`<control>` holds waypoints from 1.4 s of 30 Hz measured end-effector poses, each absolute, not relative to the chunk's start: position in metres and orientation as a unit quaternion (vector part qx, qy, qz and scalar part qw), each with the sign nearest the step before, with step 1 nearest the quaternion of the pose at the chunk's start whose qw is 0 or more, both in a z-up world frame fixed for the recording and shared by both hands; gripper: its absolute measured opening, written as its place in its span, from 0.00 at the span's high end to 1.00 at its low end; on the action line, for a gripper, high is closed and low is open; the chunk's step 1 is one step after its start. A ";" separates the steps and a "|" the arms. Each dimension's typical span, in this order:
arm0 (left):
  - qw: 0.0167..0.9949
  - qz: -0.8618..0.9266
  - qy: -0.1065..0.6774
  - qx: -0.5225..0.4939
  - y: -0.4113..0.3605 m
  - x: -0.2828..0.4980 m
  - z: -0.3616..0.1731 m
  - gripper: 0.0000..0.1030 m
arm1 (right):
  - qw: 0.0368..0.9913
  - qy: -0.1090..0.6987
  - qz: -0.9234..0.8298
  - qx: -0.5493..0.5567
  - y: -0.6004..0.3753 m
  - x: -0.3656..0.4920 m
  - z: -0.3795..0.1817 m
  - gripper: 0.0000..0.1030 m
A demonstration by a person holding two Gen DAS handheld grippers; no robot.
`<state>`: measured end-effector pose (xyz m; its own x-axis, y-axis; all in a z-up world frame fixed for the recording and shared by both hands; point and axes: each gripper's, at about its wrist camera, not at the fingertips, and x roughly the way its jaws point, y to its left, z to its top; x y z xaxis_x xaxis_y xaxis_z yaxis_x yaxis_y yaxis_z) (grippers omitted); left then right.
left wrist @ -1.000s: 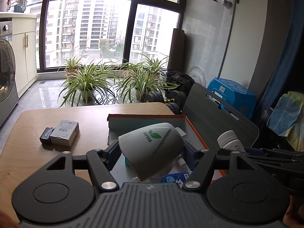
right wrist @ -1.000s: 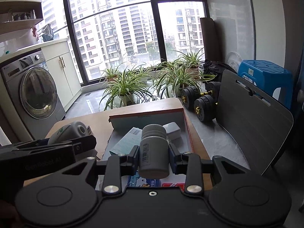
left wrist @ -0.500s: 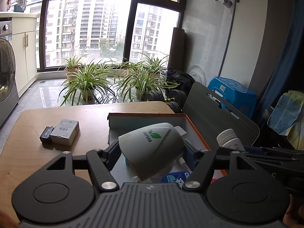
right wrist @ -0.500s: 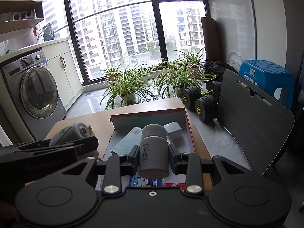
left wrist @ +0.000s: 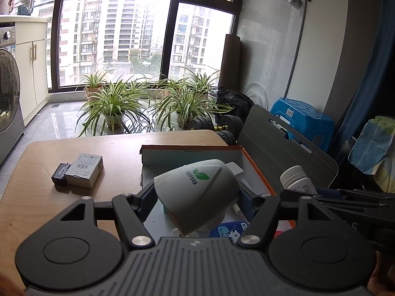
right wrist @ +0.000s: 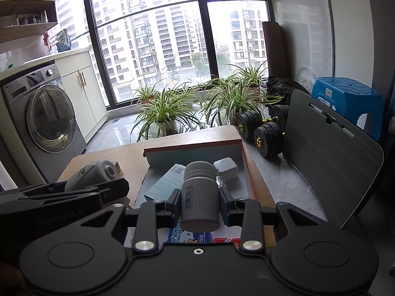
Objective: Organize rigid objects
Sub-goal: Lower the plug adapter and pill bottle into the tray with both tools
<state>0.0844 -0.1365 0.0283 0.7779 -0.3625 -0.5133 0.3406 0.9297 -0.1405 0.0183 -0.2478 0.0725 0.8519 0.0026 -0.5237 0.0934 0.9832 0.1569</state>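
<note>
— Nearest the left lens, what do the left tongs (left wrist: pixel 196 197) hold?
— A white cup (left wrist: pixel 197 192) with a green leaf mark, tilted, pinched between both pads; it hangs over the near end of an orange-edged box (left wrist: pixel 256 167) on the wooden bench (left wrist: pixel 118 148).
— And the right tongs (right wrist: pixel 199 201)?
— Pressed onto a grey-white bottle (right wrist: pixel 199 194), its cap pointing away, above the same box (right wrist: pixel 248 170); inside lie a white adapter (right wrist: pixel 226 169) and a pale blue leaflet (right wrist: pixel 164 183).
— Further out on the bench?
— A small white carton (left wrist: pixel 85 170) touching a black block (left wrist: pixel 60 174), well left of the box.
— Beyond?
— Potted spider plants (left wrist: pixel 113 103) by the window; dumbbells (right wrist: pixel 264 133) on the floor; a washing machine (right wrist: pixel 47 118) at left.
</note>
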 end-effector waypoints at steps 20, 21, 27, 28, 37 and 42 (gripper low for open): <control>0.942 -0.185 0.280 -0.020 -0.135 0.087 0.025 0.33 | 0.958 0.273 -0.024 0.088 -0.247 0.020 0.072 0.61; 0.942 -0.185 0.280 -0.020 -0.135 0.087 0.025 0.33 | 0.957 0.274 -0.024 0.089 -0.246 0.020 0.072 0.61; 0.941 -0.185 0.284 -0.018 -0.135 0.088 0.022 0.33 | 0.956 0.277 -0.025 0.089 -0.246 0.020 0.072 0.61; 0.940 -0.185 0.285 -0.018 -0.136 0.089 0.022 0.33 | 0.956 0.278 -0.025 0.089 -0.246 0.020 0.071 0.61; 0.937 -0.183 0.298 -0.015 -0.137 0.097 0.014 0.33 | 0.951 0.292 -0.031 0.092 -0.254 0.026 0.063 0.61; 0.933 -0.186 0.307 -0.013 -0.141 0.106 0.007 0.33 | 0.948 0.304 -0.034 0.087 -0.260 0.032 0.057 0.61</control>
<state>0.1060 -0.1412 0.0073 0.7423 -0.3546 -0.5685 0.3389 0.9306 -0.1380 0.0320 -0.2602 0.0572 0.8123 -0.0111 -0.5831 0.1175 0.9824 0.1450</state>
